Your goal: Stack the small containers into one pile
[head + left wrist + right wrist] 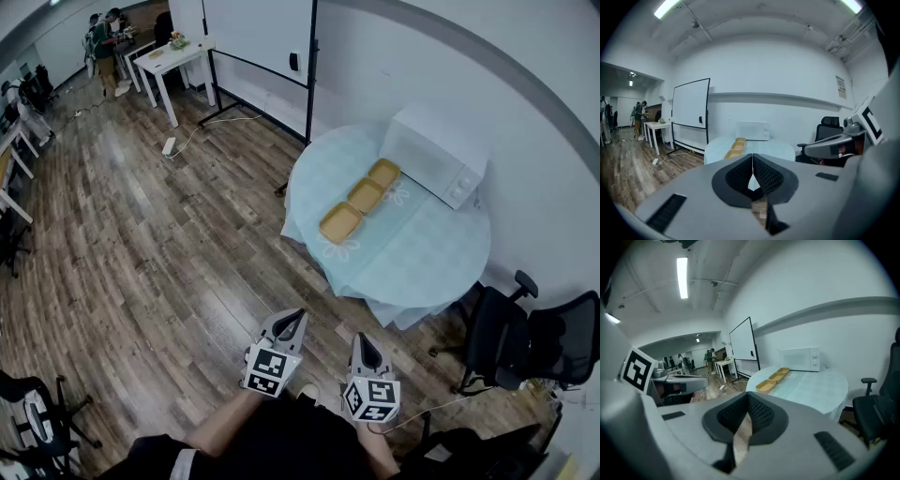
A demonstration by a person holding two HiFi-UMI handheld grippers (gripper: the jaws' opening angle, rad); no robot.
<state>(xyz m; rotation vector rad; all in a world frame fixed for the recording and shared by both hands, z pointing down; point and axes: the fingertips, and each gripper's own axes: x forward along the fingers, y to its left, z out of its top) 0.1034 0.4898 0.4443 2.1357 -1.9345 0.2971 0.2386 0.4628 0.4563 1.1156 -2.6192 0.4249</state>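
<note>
Wood-plank floor (169, 253), white walls (450, 66), whiteboard (258, 33), round table (441, 244), black office chairs (534, 342)

Distant people (101, 42) at the desk (173, 58) seem too small to count.

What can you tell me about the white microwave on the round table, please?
The microwave is a white, boxy oven, plastic or painted metal by its look, standing upright with its door shut. Its long front faces the row of three yellow containers; a control panel with two knobs sits at one end. It rests on the pale blue round table, at the side nearest the wall. Nothing lies on top of it.
</note>
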